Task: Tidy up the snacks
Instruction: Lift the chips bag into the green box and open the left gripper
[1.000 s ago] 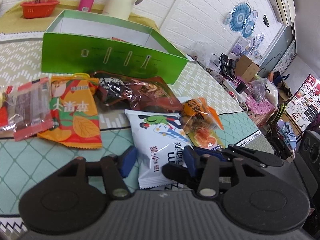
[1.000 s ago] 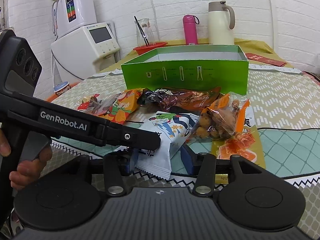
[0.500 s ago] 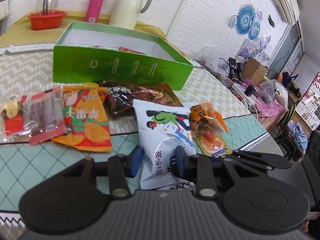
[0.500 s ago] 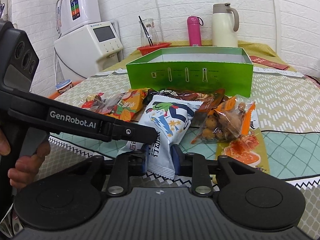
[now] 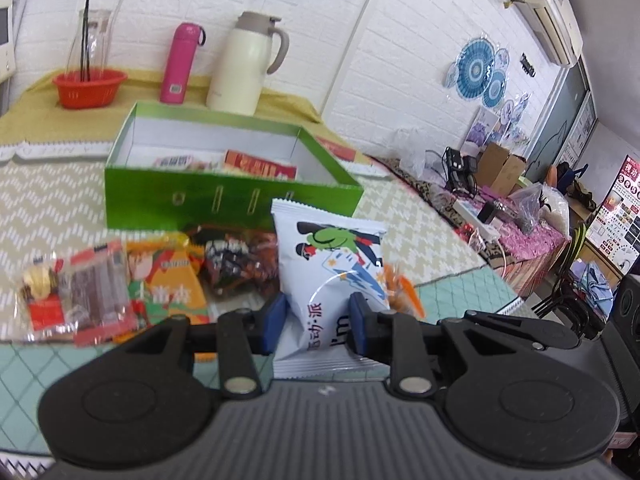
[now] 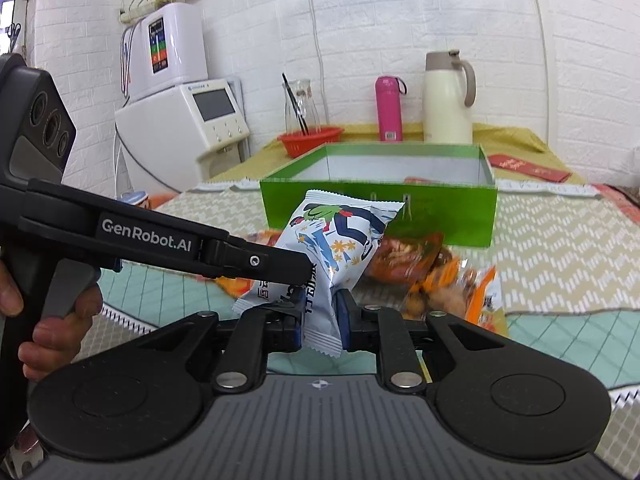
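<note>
A white snack bag with a cartoon print is lifted off the table, held near its lower end by both grippers. My left gripper is shut on its lower part. My right gripper is shut on its bottom corner. The left gripper's arm reaches in from the left in the right wrist view. The open green box stands behind and holds some packets. Other snacks lie on the table: an orange packet, a dark brown packet and a clear bag of orange snacks.
A red-edged clear packet lies at the left. Behind the box stand a cream thermos jug, a pink bottle and a red basket. White appliances stand at the left. The table edge drops off on the right.
Both grippers have closed on the white bag and raised it off the table, upright. The views have risen and now look further over the green box.
</note>
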Demonstrator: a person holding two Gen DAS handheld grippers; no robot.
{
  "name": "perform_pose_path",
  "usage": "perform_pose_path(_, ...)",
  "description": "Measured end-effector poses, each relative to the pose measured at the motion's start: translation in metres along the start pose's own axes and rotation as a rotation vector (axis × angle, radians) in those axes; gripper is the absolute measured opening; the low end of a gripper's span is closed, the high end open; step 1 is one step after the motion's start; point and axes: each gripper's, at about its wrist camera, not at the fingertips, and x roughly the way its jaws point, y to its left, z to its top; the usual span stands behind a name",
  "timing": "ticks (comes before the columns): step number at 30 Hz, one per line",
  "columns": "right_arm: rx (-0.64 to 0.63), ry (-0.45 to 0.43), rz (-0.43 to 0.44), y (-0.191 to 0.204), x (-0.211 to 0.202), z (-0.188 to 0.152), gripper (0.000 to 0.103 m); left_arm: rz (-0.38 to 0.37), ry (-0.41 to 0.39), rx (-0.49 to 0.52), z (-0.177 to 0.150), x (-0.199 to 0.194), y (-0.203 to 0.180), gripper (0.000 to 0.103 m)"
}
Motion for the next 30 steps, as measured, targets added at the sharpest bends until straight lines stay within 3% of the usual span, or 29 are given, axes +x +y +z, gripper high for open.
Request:
perform_pose_path(15,-0.024,-0.15,-0.089,-0.044,0.03,0.058,0.031,-0.045,-0.068,0.049,0.09,0.052,-0.01,0.026)
perform_pose_path(30,0.021,-0.136,-0.09,-0.086,0.077,0.083,0.031,-0.03,-0.043,0.046,0.134,0.114,0.008,0.026)
